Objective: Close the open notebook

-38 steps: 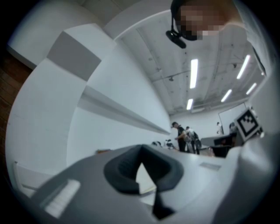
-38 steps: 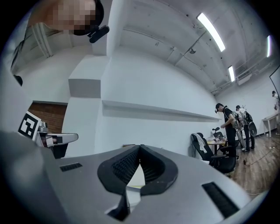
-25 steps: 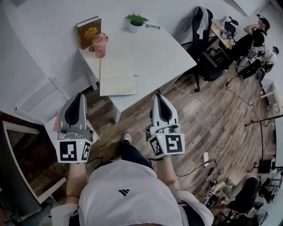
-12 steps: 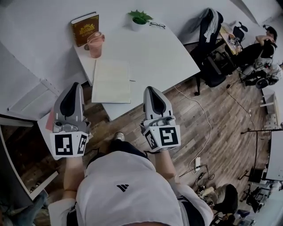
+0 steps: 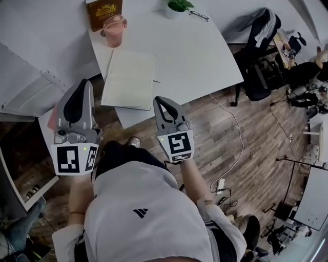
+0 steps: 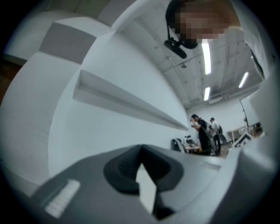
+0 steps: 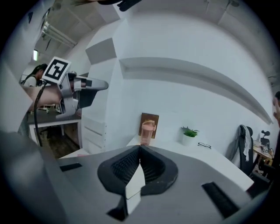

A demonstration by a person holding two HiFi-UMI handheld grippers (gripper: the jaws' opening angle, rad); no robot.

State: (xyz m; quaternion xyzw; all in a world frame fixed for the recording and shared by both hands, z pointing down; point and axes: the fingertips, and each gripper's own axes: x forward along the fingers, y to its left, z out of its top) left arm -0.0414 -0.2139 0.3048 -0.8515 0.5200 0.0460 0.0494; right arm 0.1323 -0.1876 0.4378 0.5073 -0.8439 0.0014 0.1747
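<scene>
Nearer now, white table (image 5: pixel 195 51) on plank floor (image 5: pixel 246 133) bears open notebook (image 5: pixel 129 79).

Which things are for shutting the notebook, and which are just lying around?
For the job: notebook, lying open; left gripper and right gripper, both shut and empty.

Just lying about: pink cup, brown book, potted plant, glasses.

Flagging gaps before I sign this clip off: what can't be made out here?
Head view: brown book cut off by the top edge.
Head view: dark item beside the open notebook, too small to identify.
Right gripper view: notebook hidden behind the right claw.
</scene>
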